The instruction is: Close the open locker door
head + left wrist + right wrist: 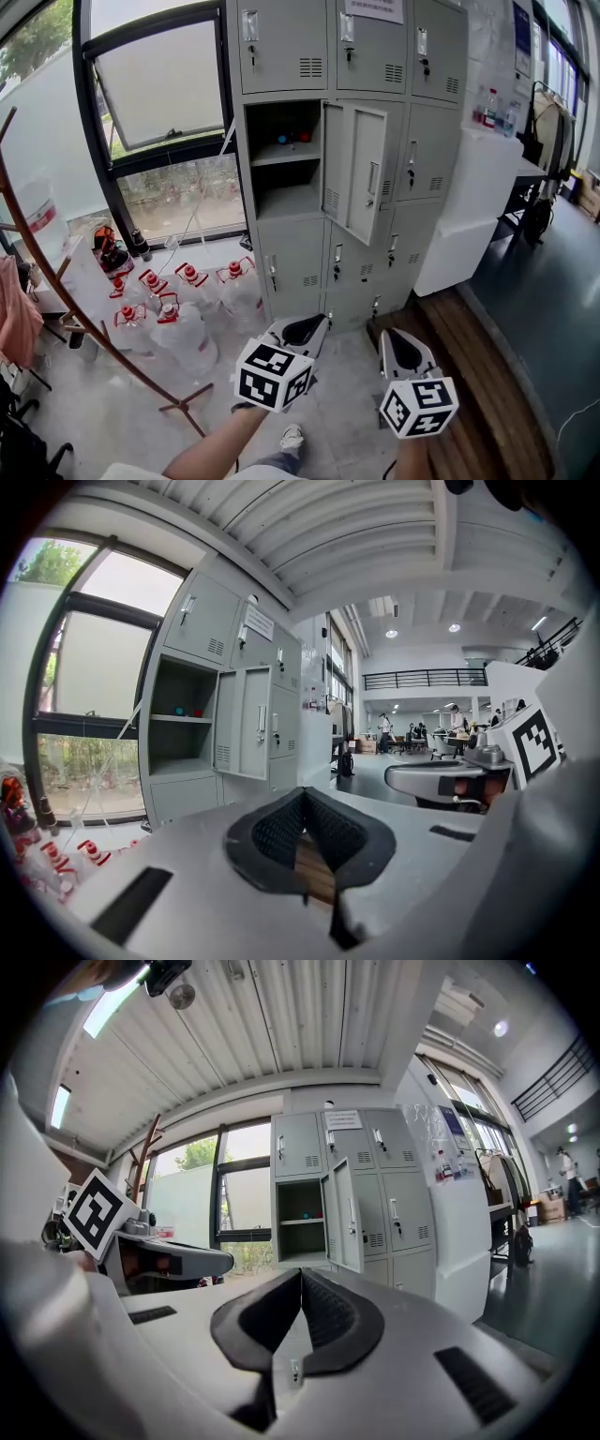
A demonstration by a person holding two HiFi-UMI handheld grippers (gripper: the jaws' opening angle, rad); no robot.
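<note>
A bank of grey lockers (375,159) stands against the far wall. One compartment (281,159) in the left column is open, with a shelf and small coloured items inside. Its door (361,169) swings out to the right, handle facing me; the door (248,722) and door (345,1213) also show in the gripper views. My left gripper (323,323) and right gripper (389,337) hover low near the floor, well short of the lockers. Both are shut with nothing between the jaws.
Several water jugs with red caps (187,300) crowd the floor left of the lockers. A wooden coat stand (84,309) leans at the left. A white cabinet (469,206) stands right of the lockers. A shoe (291,436) shows below.
</note>
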